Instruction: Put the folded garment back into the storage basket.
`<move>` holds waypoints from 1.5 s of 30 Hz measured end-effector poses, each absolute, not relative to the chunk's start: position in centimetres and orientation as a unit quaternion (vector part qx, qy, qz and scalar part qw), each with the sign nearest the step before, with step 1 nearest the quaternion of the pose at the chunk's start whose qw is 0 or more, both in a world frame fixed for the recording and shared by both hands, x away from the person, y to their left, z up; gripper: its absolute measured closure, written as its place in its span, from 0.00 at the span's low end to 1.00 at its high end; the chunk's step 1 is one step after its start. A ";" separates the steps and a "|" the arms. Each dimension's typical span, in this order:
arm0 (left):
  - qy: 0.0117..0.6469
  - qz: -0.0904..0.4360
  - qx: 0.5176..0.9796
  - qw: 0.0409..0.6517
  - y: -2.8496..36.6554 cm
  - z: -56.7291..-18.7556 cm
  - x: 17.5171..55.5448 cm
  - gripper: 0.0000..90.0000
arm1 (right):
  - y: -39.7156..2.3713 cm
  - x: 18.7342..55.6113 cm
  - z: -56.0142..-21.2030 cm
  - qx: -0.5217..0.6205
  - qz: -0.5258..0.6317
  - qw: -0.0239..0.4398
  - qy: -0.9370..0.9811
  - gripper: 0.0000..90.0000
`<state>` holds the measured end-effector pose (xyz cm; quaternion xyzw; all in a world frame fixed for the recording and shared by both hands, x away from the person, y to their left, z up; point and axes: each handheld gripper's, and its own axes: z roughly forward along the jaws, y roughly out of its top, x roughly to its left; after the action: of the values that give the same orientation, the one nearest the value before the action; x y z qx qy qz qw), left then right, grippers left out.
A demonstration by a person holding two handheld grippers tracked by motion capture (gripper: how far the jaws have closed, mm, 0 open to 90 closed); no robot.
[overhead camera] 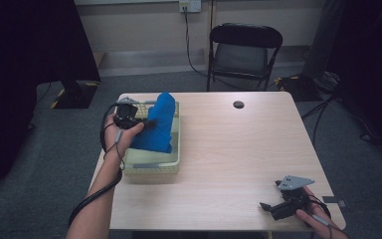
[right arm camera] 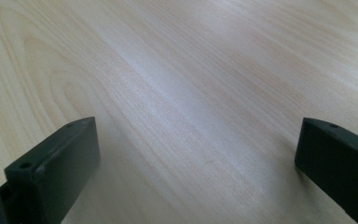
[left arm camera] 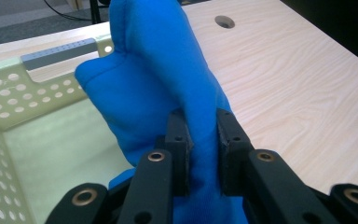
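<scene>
The left claw was clamped on a fold of the bright blue cloth, pads pinching it from both sides at the bottom centre of its own view. In the high view that cloth stood bunched upright at left of centre, over the pale green perforated plastic basket, the left claw gripping its left side. Down in the lower right corner, the right claw sat low over the light wooden table, jaws spread wide, nothing between them.
</scene>
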<state>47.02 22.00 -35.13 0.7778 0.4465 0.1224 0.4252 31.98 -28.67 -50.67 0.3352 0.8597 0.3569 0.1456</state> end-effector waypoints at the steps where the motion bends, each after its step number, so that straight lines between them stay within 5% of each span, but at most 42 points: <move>1: 0.448 0.124 0.777 0.424 22.0 -35.2 47.1 0.86 | -28.7 32.0 -50.7 0.335 0.357 0.146 0.860 0.00; 45: 0.486 0.107 0.788 0.363 21.2 -41.3 49.8 0.86 | -28.7 32.0 -50.7 0.335 0.357 0.146 0.860 0.00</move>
<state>49.81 21.20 -41.33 0.7877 0.4863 0.1070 0.3629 31.98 -28.67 -50.67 0.3351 0.8597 0.3569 0.1457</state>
